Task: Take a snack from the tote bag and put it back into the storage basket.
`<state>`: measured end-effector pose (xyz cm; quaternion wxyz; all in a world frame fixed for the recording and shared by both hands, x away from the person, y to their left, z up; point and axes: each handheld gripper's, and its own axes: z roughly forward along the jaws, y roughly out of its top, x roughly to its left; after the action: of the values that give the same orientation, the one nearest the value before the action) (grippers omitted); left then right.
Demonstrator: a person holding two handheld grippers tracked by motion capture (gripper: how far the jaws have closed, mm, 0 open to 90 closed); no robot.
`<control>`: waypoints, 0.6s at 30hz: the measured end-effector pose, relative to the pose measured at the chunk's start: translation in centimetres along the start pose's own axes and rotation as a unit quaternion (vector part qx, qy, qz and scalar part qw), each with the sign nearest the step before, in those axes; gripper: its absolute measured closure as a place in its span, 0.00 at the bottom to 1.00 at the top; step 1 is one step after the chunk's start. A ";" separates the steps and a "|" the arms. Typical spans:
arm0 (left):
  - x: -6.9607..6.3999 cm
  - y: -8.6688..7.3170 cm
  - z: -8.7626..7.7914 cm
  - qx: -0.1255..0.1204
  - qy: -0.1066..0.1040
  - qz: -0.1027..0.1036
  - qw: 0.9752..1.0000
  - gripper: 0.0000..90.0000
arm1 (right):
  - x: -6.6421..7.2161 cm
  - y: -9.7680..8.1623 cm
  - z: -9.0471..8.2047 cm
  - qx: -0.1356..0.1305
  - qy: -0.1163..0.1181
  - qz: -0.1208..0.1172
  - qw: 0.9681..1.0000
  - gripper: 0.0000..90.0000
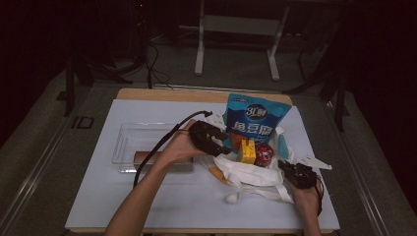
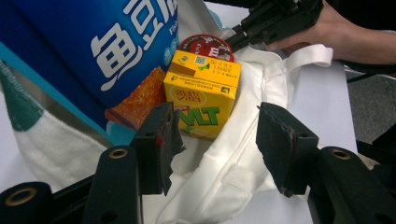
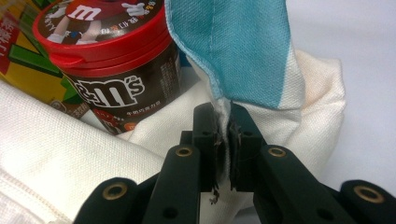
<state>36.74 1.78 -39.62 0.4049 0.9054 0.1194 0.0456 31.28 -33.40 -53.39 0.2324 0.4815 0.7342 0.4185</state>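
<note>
The dark tub (image 3: 116, 84) with a red lid reads "m&m's", the yellow drink carton (image 2: 203, 95) reads "VLT", and the blue snack bag (image 1: 256, 120) carries large white Chinese characters.

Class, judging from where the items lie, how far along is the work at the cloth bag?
Looks done: a brown item lies in the clear tray. In hand: the right gripper pinches the cloth bag edge, while the open left gripper faces the yellow juice box. Still in the bag: juice box, candy tub, blue snack pouch.
</note>
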 end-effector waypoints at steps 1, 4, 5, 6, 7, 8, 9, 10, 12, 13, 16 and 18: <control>0.0 0.1 0.2 0.001 0.000 0.000 1.000 0.53 | 0.0 0.0 0.0 0.000 0.000 0.000 1.000 0.92; 0.0 0.2 0.6 0.002 -0.005 -0.002 1.000 0.52 | 0.0 0.0 0.0 0.000 0.001 0.001 1.000 0.92; 0.0 0.3 0.8 0.002 -0.006 -0.004 1.000 0.52 | 0.0 0.0 0.0 0.000 0.001 0.001 1.000 0.92; 0.0 0.4 0.9 0.006 -0.004 -0.004 1.000 0.52 | 0.0 0.0 0.0 0.000 0.001 0.002 1.000 0.92; 0.0 0.4 1.1 0.008 -0.003 -0.004 1.000 0.52 | 0.0 0.0 0.0 0.000 0.001 0.002 1.000 0.92; 0.0 0.5 1.2 0.006 -0.002 -0.005 1.000 0.52 | -0.1 0.0 0.0 0.000 0.001 0.002 1.000 0.92; 0.1 0.5 1.3 0.008 -0.004 -0.005 1.000 0.51 | -0.1 0.0 0.0 0.000 0.002 0.002 1.000 0.92; 0.0 0.6 1.5 0.009 -0.005 -0.006 1.000 0.51 | -0.1 0.0 0.0 0.000 0.002 0.002 1.000 0.92; 0.0 0.7 1.7 0.015 -0.003 -0.003 1.000 0.50 | -0.1 0.0 0.0 0.000 0.003 0.004 1.000 0.92; -0.1 0.7 1.9 0.019 -0.004 -0.001 1.000 0.50 | -0.1 0.0 0.0 0.000 0.003 0.004 1.000 0.92; -0.1 0.8 2.2 0.026 0.002 0.005 1.000 0.45 | -0.1 0.0 0.0 0.000 0.003 0.004 1.000 0.92; -0.2 0.8 2.6 0.026 0.008 0.003 1.000 0.43 | -0.1 0.0 0.0 0.000 0.002 0.004 1.000 0.92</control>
<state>37.14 -0.65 -40.73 0.3799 0.9157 0.1206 0.0507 31.33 -33.47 -53.40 0.2292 0.4832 0.7330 0.4204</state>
